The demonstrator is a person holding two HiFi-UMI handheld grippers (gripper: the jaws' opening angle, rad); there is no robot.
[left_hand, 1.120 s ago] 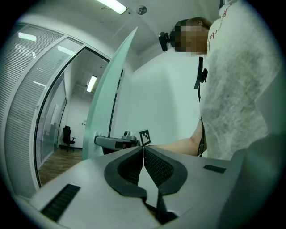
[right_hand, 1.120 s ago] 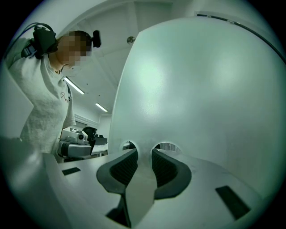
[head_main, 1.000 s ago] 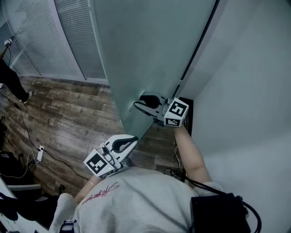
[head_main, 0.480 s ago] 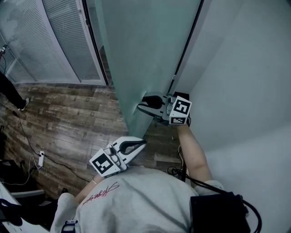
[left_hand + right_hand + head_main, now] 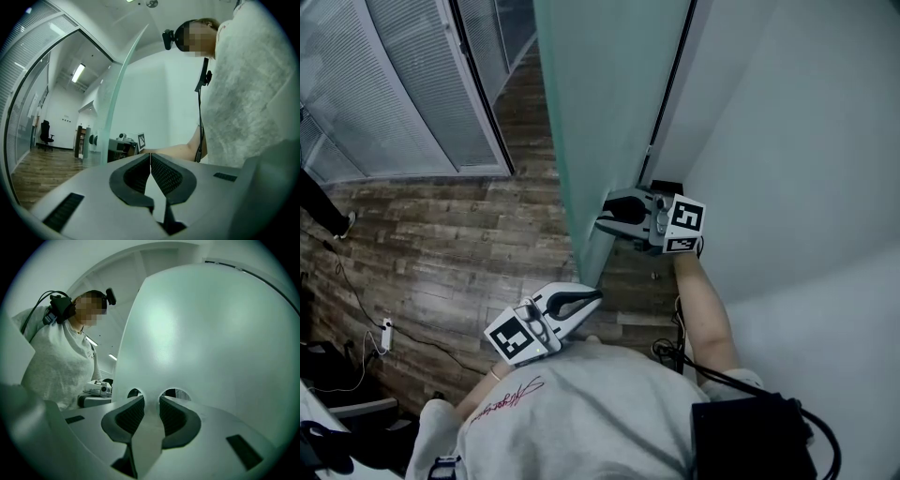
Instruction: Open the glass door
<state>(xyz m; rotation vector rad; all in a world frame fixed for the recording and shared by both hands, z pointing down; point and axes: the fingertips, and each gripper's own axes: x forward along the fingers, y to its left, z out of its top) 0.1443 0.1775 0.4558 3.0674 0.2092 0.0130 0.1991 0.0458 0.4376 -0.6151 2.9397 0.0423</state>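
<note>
The tall frosted pale-green glass door point(image 5: 600, 112) stands ajar, seen nearly edge-on between the window blinds with grey slats point(image 5: 394, 84) and the plain white wall point(image 5: 806, 141). Its lower edge hangs over the dark wood-plank floor point(image 5: 441, 253).

The right gripper point(image 5: 602, 216) is stretched out level at the end of a bare forearm point(image 5: 703, 309). It meets the door near its free edge. In the right gripper view its jaws are clenched on the narrow pale strip of the door point(image 5: 151, 391) between two round openings in the glass.

The left gripper point(image 5: 592, 300) hangs lower, close to the person's grey sweatshirt point(image 5: 581, 412) and apart from the door. Its jaws are pressed together with nothing between them.
</note>
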